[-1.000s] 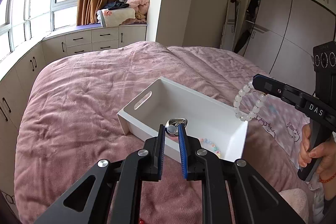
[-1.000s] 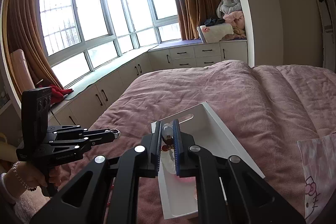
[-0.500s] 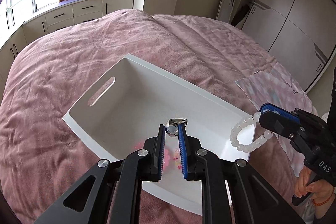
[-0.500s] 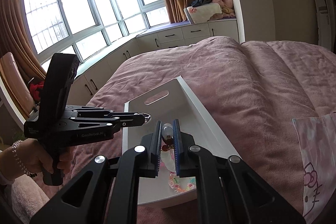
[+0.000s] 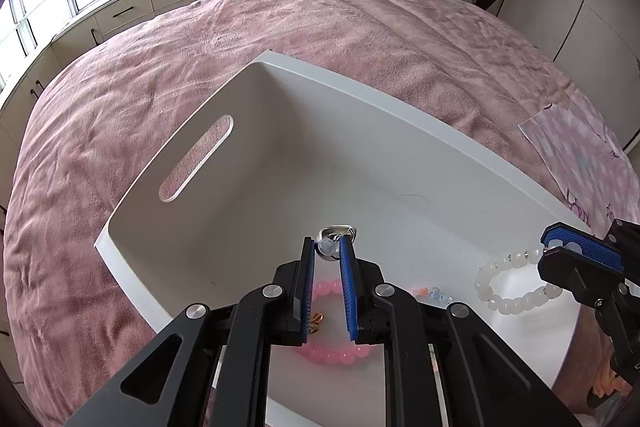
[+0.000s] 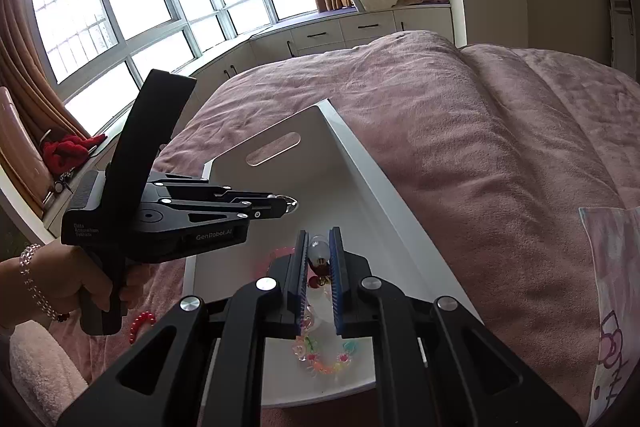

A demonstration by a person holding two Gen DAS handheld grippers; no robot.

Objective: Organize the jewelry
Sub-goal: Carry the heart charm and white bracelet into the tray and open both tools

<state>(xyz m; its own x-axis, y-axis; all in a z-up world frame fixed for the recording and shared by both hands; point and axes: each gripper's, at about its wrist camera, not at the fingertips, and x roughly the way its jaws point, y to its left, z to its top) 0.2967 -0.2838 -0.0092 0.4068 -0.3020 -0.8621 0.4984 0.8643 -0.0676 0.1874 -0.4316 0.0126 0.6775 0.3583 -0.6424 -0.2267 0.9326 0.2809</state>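
A white bin [image 5: 256,75] [image 6: 360,155] lies on the pink bed. My left gripper [image 5: 327,249] [image 6: 289,205] is shut on a silver ring [image 5: 338,231] and holds it over the bin's inside. My right gripper [image 6: 319,251] [image 5: 560,249] is shut on a white bead bracelet [image 5: 508,301] [image 6: 319,247], which hangs over the bin's right end. A pink bead bracelet [image 5: 332,355] and a colourful bead bracelet [image 6: 320,359] [image 5: 432,293] lie on the bin floor.
A red bead bracelet [image 6: 140,323] lies on the bed left of the bin. A Hello Kitty pillow [image 6: 616,307] [image 5: 580,143] sits at the right. Cabinets [image 6: 360,27] and windows stand beyond the bed.
Both grippers have moved forward and down over the bin, each holding its piece. The bin now fills more of both views.
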